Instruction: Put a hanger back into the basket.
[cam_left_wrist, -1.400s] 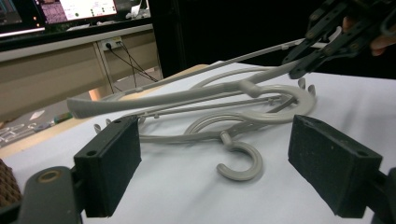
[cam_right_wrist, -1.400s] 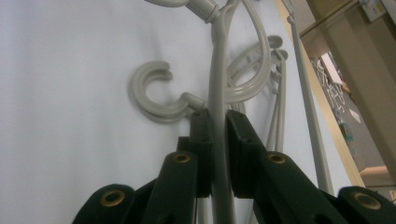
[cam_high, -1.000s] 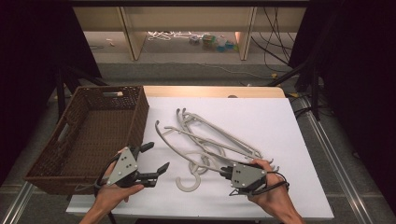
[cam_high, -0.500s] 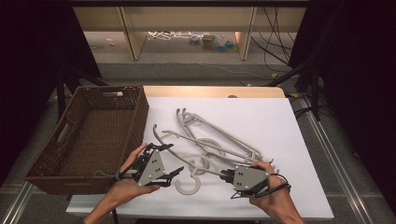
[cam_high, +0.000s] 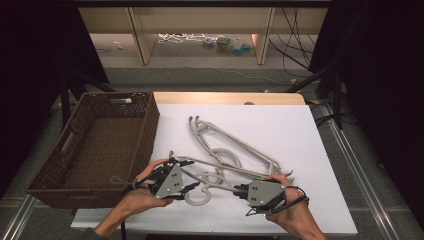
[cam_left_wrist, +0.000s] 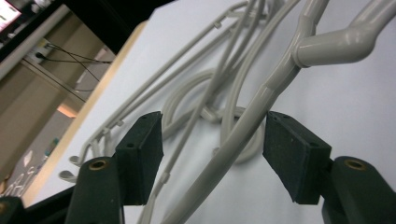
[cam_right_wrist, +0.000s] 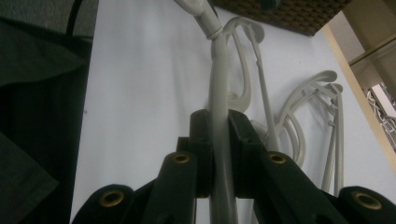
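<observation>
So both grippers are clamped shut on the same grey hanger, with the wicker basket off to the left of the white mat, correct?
Not quite. Only the right gripper is shut on the hanger. The left gripper view shows the left gripper open, its jaws apart with the hanger's arm passing between them unclamped. The rest stands: the basket sits left of the white mat in the high view.

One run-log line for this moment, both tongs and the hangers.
right tongs: shut on hanger arm | left tongs: open, straddling same hanger's other arm | remaining hangers: piled on white table | wicker basket: no hangers
</observation>
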